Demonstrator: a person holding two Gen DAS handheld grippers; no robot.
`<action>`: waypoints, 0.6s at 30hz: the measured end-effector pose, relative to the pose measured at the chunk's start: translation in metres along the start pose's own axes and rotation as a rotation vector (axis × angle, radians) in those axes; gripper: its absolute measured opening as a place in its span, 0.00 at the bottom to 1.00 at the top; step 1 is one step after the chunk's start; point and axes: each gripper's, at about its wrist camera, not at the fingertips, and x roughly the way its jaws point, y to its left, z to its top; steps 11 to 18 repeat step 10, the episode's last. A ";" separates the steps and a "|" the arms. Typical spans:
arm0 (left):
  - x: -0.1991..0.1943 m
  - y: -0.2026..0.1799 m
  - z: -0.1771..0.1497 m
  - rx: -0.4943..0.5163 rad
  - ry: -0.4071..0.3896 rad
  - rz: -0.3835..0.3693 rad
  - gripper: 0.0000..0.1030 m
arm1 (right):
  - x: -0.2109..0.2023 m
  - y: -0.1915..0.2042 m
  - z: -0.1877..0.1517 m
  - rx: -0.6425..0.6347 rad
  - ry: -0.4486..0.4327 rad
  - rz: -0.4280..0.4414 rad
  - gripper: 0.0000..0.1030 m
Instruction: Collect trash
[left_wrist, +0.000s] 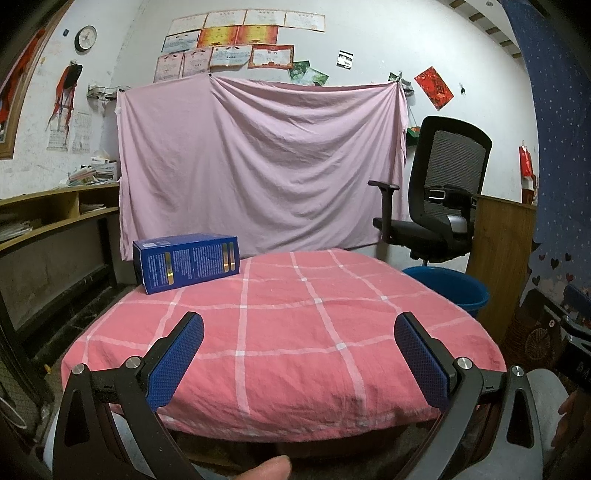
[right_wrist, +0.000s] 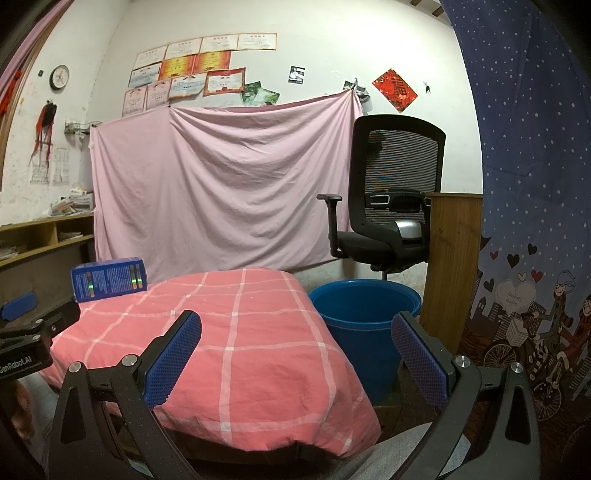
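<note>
A blue cardboard box (left_wrist: 186, 261) lies on its side at the far left corner of a table covered with a pink checked cloth (left_wrist: 288, 332); it also shows in the right wrist view (right_wrist: 109, 282). A blue plastic bucket (right_wrist: 364, 317) stands on the floor to the right of the table, and its rim shows in the left wrist view (left_wrist: 448, 286). My left gripper (left_wrist: 299, 354) is open and empty above the table's near edge. My right gripper (right_wrist: 295, 354) is open and empty above the table's near right corner, left of the bucket.
A black office chair (right_wrist: 384, 206) stands behind the bucket beside a wooden panel (right_wrist: 452, 266). A pink sheet (left_wrist: 258, 162) hangs on the back wall. Wooden shelves (left_wrist: 48, 218) with papers run along the left. A blue patterned curtain (right_wrist: 535, 221) hangs at the right.
</note>
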 end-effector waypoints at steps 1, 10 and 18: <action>0.001 0.000 0.000 -0.001 0.003 0.002 0.98 | 0.000 0.000 0.000 0.000 0.000 0.000 1.00; 0.003 0.001 -0.005 0.004 -0.003 0.015 0.98 | 0.000 0.000 0.000 0.001 0.000 -0.001 1.00; 0.003 0.001 -0.005 0.004 -0.003 0.015 0.98 | 0.000 0.000 0.000 0.001 0.000 -0.001 1.00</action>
